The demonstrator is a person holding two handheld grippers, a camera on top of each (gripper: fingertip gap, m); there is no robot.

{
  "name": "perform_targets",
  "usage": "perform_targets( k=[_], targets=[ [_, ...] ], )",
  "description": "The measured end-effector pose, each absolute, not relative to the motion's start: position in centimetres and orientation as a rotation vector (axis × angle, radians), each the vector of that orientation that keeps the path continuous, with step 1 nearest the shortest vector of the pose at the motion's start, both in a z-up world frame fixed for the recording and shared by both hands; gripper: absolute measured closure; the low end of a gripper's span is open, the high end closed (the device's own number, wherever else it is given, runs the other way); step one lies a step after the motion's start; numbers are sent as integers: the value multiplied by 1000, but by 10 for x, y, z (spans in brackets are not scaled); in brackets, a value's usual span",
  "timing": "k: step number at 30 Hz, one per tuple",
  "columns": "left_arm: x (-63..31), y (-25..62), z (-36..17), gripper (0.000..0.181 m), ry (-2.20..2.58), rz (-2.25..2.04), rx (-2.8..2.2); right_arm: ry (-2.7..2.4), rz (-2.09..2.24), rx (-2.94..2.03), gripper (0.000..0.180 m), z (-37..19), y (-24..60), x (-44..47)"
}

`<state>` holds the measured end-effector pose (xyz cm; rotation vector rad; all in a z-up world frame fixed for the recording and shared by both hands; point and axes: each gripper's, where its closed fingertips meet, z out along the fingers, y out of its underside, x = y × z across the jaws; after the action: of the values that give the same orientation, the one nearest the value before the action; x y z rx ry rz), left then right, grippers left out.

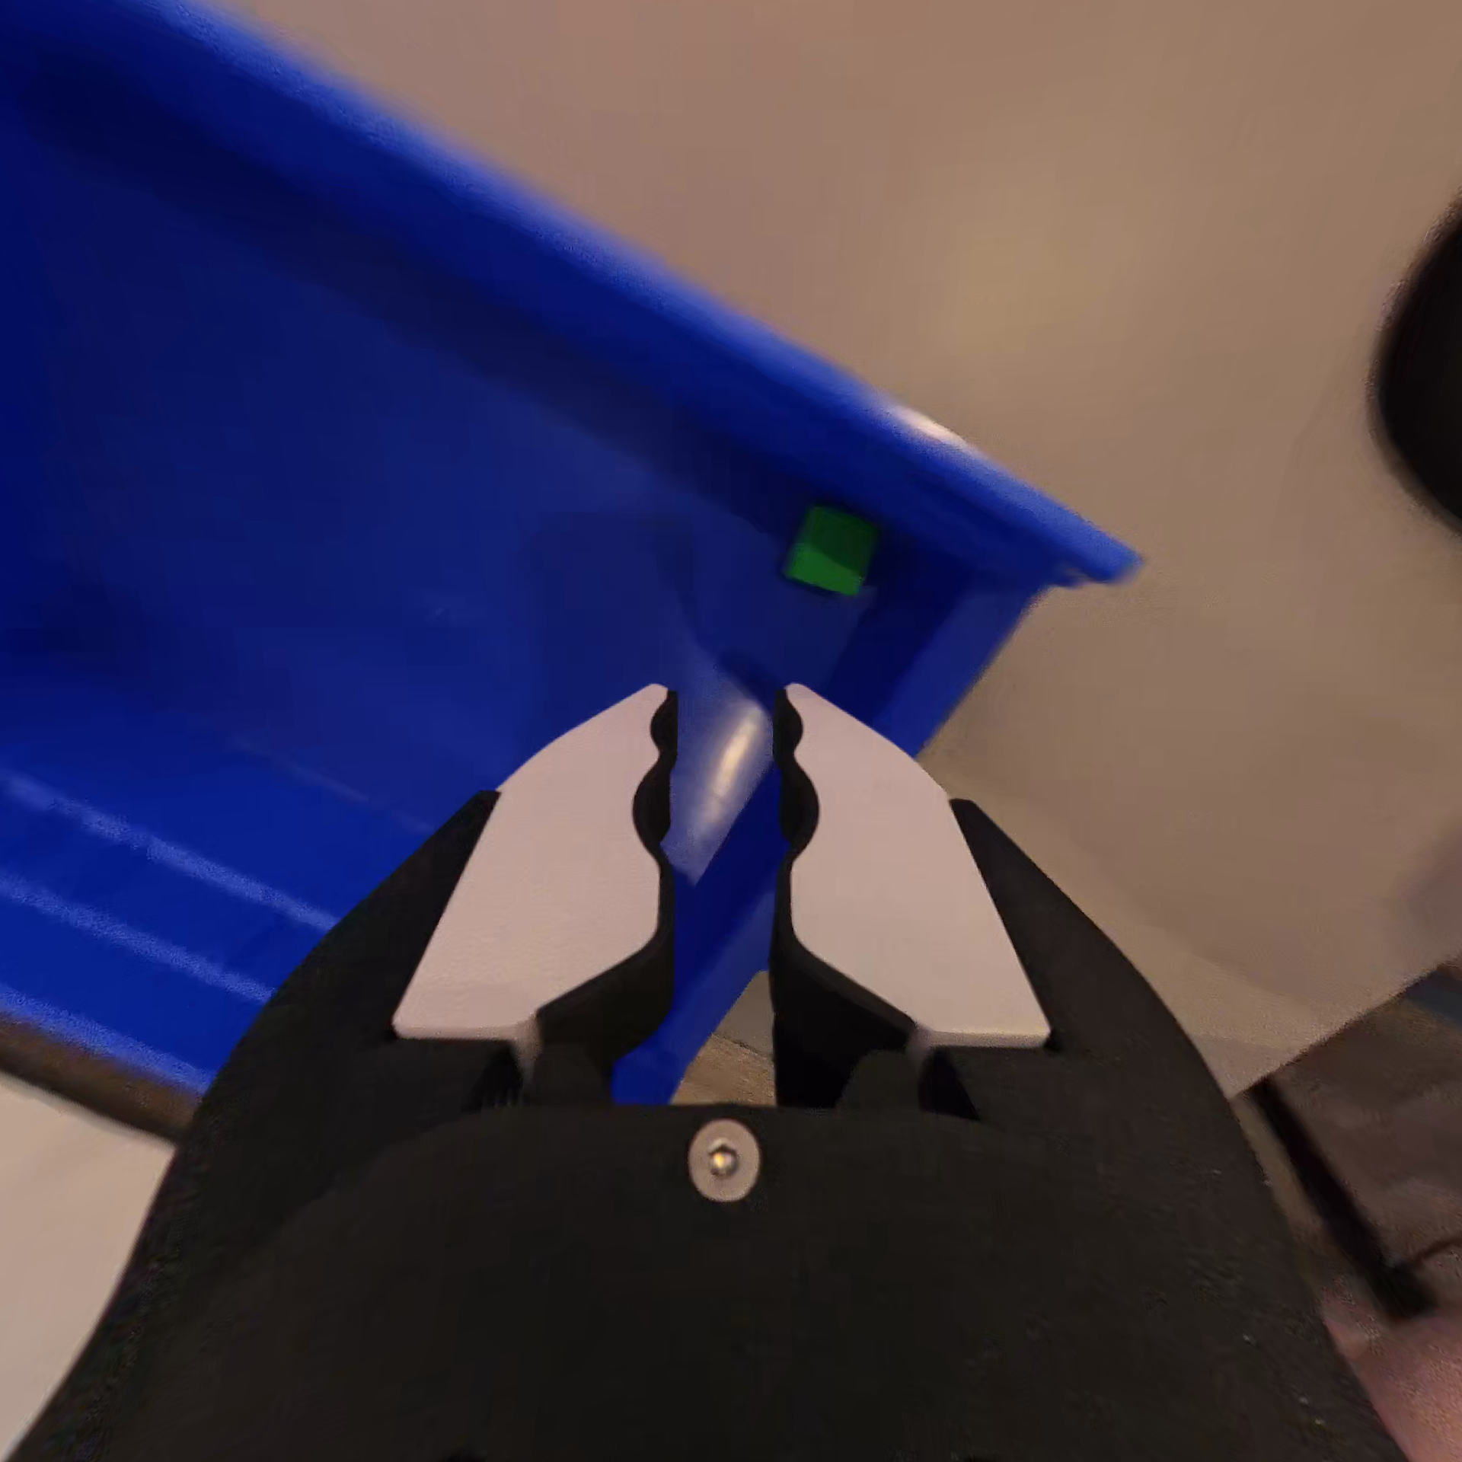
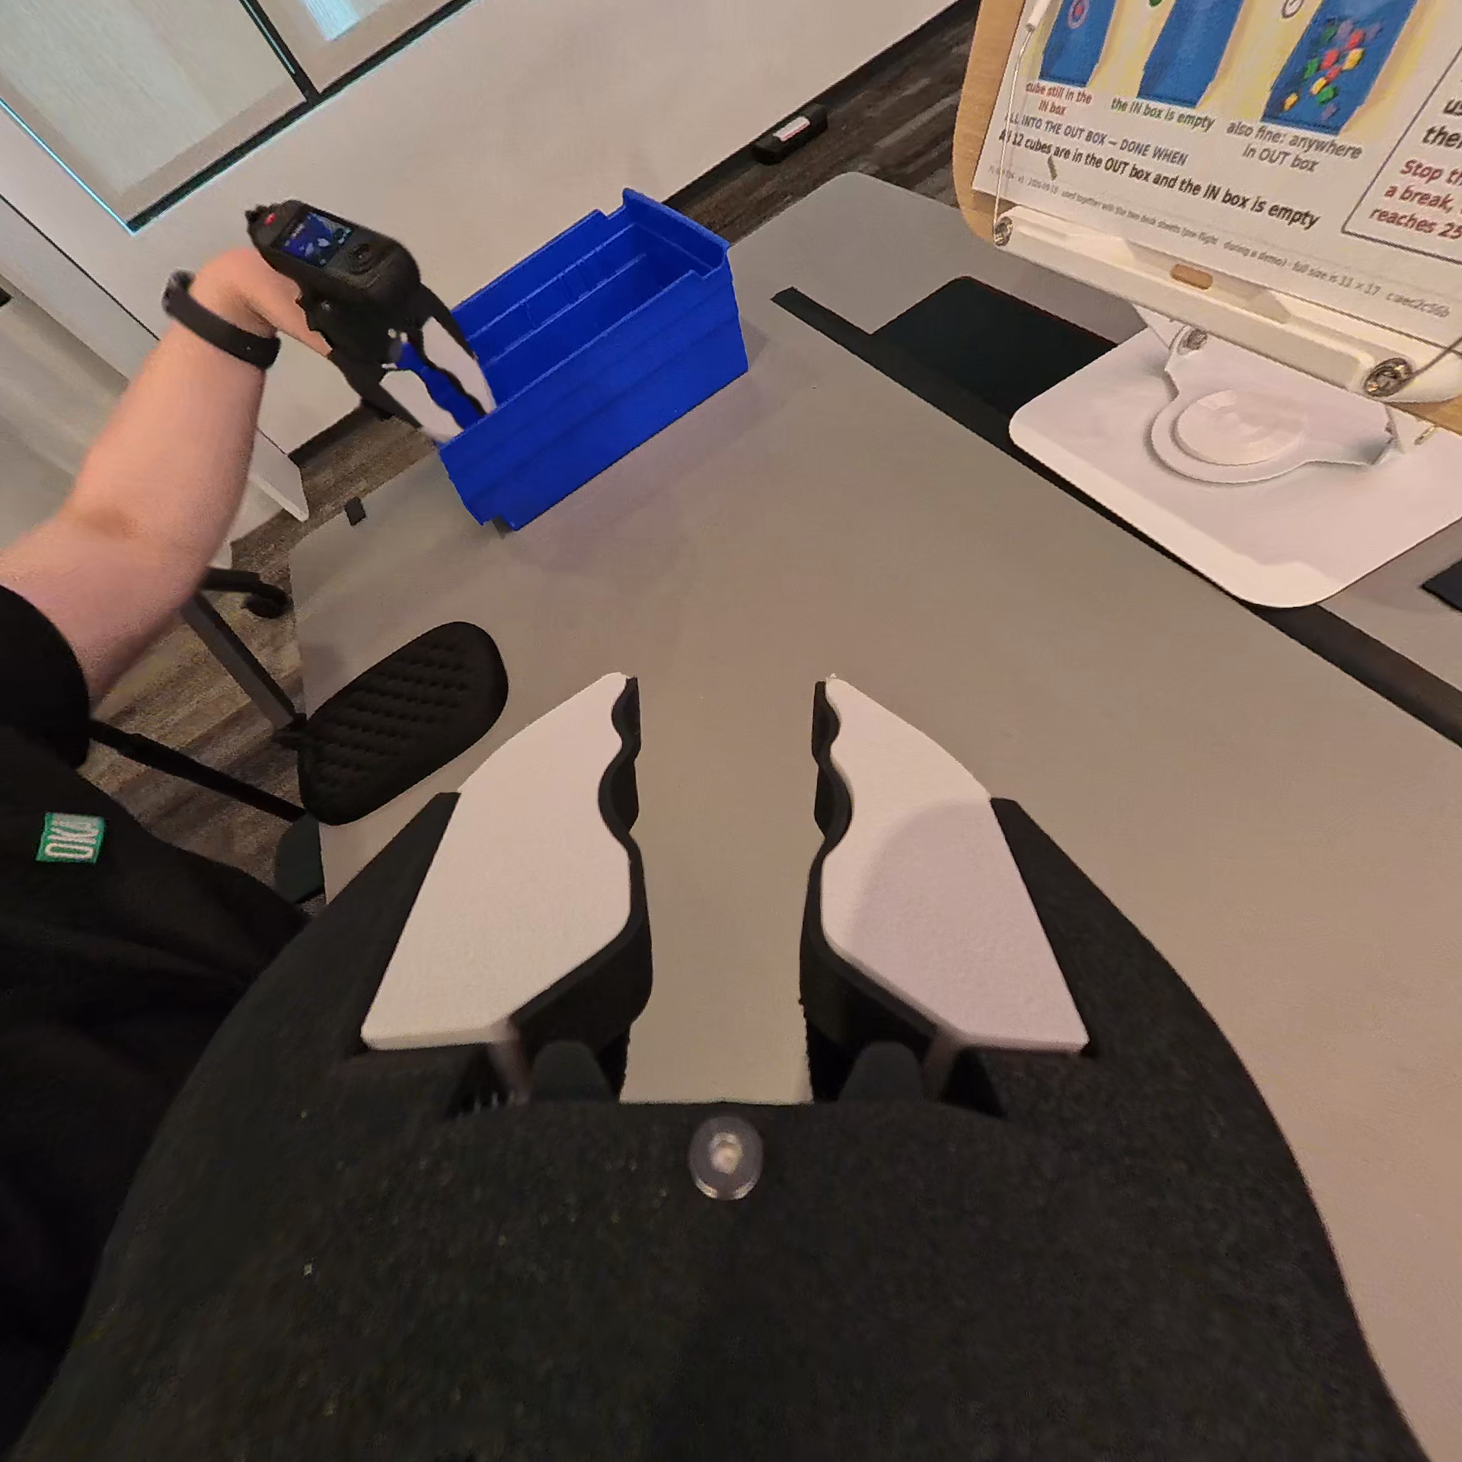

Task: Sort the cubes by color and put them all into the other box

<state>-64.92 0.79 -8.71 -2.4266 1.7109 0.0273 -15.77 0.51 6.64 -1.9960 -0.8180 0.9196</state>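
The left wrist view is smeared by motion blur; the right wrist view is sharp, evenly lit, with bent edges.

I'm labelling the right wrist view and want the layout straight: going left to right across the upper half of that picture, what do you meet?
Person's forearm → left tool, its tips at the bin's near end → blue bin on the grey table → white stand base under the instruction sheet.
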Motion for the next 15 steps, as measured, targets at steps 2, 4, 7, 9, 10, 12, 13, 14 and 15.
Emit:
perform_targets(
  k=[2,4,7,9,10,12,13,14,15],
  targets=[
    [-640,1,-91,152,1843,-60,-2332,-829,936,-1991,139,66,5,-162],
    [-634,2,-94,151,1888,-111,-2275,-847,962,-1992,139,63,2,-167],
    [-632,4,-95,146,1940,-153,-2201,-855,971,-2011,138,57,3,-170],
    [-629,5,-94,145,1969,-182,-2122,-851,1003,-2006,139,57,5,-173],
    [-628,5,-95,146,1982,-207,-2095,-846,1014,-2004,139,56,7,-174],
    [-625,6,-101,145,1997,-248,-2076,-840,1027,-2008,139,54,10,-176],
    [-626,5,-105,145,2023,-255,-2077,-839,1039,-2008,139,53,11,-178],
    [-626,7,-108,145,2041,-248,-2071,-836,1055,-2007,139,51,11,-179],
    [-624,8,-110,144,2055,-262,-2070,-833,1071,-2011,139,49,11,-180]
  ],
)
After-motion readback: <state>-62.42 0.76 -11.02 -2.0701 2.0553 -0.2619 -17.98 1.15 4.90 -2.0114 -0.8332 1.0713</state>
